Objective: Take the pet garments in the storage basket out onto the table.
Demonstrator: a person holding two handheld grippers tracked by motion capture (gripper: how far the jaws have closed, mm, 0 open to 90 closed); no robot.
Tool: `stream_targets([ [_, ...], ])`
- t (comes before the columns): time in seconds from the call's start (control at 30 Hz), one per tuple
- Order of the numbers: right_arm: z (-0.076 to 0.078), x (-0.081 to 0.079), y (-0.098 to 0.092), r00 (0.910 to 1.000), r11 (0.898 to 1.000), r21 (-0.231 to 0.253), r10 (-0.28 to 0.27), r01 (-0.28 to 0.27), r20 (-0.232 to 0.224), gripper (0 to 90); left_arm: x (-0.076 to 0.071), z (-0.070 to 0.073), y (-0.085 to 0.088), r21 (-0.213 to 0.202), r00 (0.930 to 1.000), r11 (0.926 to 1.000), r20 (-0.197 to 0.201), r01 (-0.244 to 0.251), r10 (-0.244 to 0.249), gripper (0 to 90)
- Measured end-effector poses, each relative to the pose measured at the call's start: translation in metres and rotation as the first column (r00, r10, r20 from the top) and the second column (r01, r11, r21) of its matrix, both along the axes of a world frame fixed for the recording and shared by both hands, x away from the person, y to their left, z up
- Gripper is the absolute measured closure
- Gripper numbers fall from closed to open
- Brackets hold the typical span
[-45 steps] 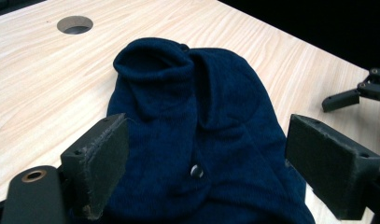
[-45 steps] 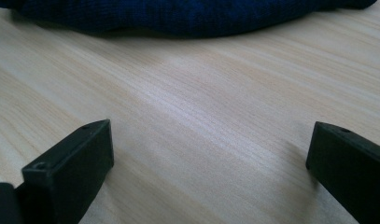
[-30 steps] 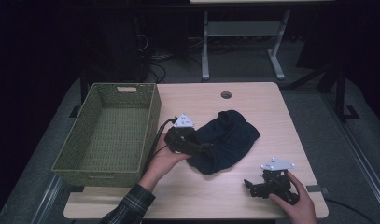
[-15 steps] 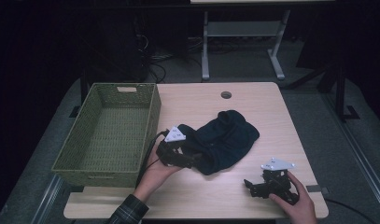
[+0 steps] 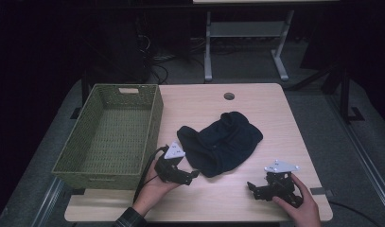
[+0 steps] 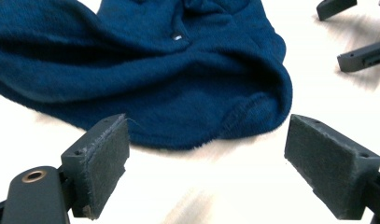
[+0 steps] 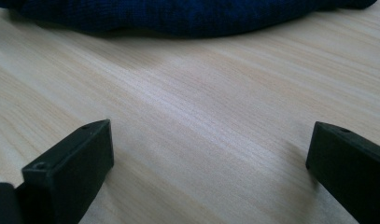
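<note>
A: Where's the dark blue knit garment (image 5: 222, 144)?

B: Crumpled mid-table, right of the wicker basket (image 5: 109, 132). The left gripper (image 5: 192, 174) sits just short of its near edge, jaws wide, empty.

A: The right gripper (image 5: 251, 185)?

B: Also spread wide, empty, low over bare wood. Likely next: close in and pinch the hem.

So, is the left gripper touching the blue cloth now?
Apart. The left gripper view shows the left gripper open, with bare table between both pads and the near edge of the blue cloth.
</note>
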State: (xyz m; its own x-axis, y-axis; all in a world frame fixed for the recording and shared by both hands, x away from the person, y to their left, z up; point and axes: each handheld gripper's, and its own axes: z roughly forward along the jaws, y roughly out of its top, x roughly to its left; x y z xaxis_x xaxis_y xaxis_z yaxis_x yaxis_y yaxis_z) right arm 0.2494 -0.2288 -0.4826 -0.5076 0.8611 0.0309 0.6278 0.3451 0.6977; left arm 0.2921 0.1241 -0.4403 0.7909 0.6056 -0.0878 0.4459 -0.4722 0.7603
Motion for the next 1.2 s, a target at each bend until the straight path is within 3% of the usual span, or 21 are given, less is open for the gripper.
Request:
stream_targets([
  [0.17,0.0,0.0,0.0,1.0,1.0,0.0,0.0,0.0,0.0,0.4,-0.006,-0.01,0.001,0.013,0.9997,0.9999,-0.025,-0.001,0.001,13.2],
  [0.3,0.0,0.0,0.0,1.0,1.0,0.0,0.0,0.0,0.0,0.4,-0.008,-0.017,0.001,0.059,0.9994,0.9982,-0.036,0.005,-0.003,12.8],
  [0.57,0.0,0.0,0.0,1.0,1.0,-0.001,0.002,-0.002,0.002,0.4,-0.011,-0.03,-0.004,0.098,0.9975,0.995,-0.07,0.02,-0.013,12.8],
  [0.7,0.0,0.0,0.0,1.0,1.0,-0.001,0.002,-0.002,0.002,0.4,-0.011,-0.031,-0.003,0.099,0.9987,0.995,-0.05,0.011,-0.006,12.7],
  [0.8,0.0,0.0,0.0,1.0,1.0,-0.001,0.002,-0.002,0.002,0.4,-0.015,-0.036,-0.002,0.119,0.9995,0.9927,0.02,0.022,-0.024,12.8],
  [0.83,0.0,0.0,0.0,1.0,1.0,-0.001,0.002,-0.002,0.002,0.4,-0.016,-0.037,-0.002,0.108,0.9994,0.994,0.027,0.017,-0.02,12.6],
  [1.2,0.0,0.0,0.0,1.0,1.0,-0.001,0.001,-0.001,0.001,0.4,-0.018,-0.037,0.0,0.106,0.9994,0.9942,0.027,0.019,-0.022,12.7],
])
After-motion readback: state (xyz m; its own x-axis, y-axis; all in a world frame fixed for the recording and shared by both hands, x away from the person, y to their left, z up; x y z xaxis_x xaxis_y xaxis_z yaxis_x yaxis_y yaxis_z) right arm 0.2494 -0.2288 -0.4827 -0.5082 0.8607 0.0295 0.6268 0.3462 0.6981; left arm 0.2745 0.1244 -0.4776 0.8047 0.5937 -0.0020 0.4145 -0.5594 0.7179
